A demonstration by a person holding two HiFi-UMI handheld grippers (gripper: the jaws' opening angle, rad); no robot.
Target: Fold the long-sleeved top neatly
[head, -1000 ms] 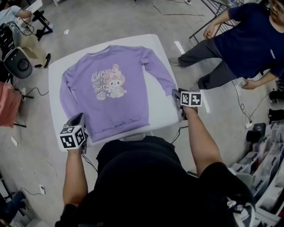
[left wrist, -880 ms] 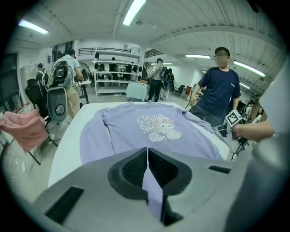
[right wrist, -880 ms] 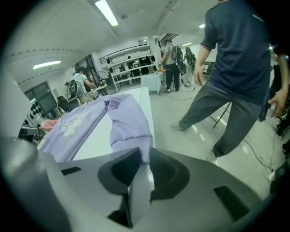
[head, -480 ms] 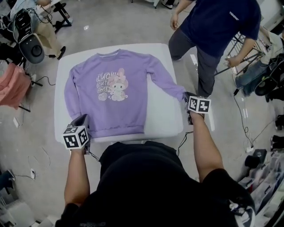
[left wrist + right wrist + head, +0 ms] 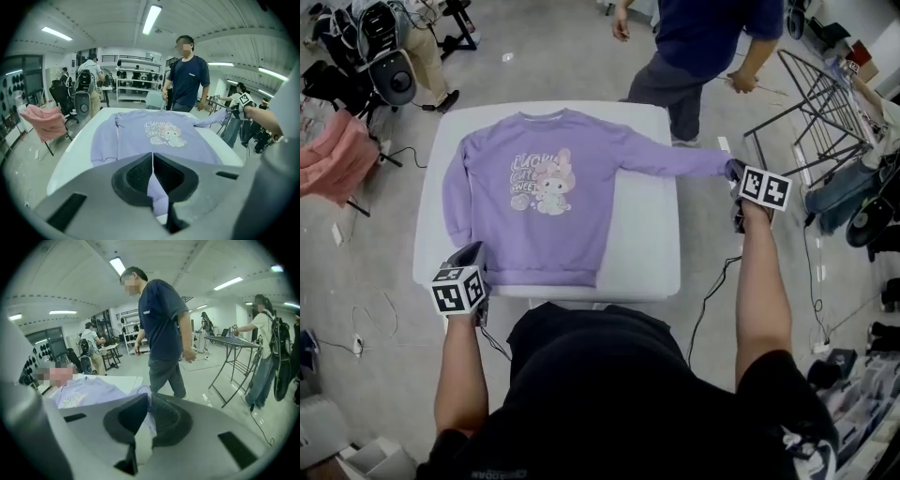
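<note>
While the lilac long-sleeved sweatshirt (image 5: 544, 202) lies face up across the white tabletop (image 5: 647, 248), neckline at the far side and hem (image 5: 539, 277) toward me, I have hold of it at two places. Its printed cartoon figure (image 5: 546, 183) sits in the middle of the chest.

The sleeve (image 5: 675, 161) on my right side is pulled out straight, running off the body and past the right edge of the tabletop. The cuff (image 5: 724, 169) hangs in the air beyond that edge. My right gripper (image 5: 737, 174) has its jaws closed down on that cuff. In the right gripper view, pale fabric is pinched in the narrow slit between the pads (image 5: 161, 416). The other sleeve (image 5: 455, 199) lies folded down along the body's left side, flat on the tabletop.

My left gripper (image 5: 471, 255) sits at the near left corner. Its jaws are pressed together on the hem. The left gripper view shows a strip of lilac cloth trapped between them (image 5: 152, 161), and the rest of the sweatshirt (image 5: 159, 136) spreads flat beyond.

A person in a dark blue top (image 5: 703, 42) stands just past the far right corner of the tabletop. A pink cloth (image 5: 333, 155) is draped off to the left, and a metal rack (image 5: 820, 103) stands on the floor to the right.
</note>
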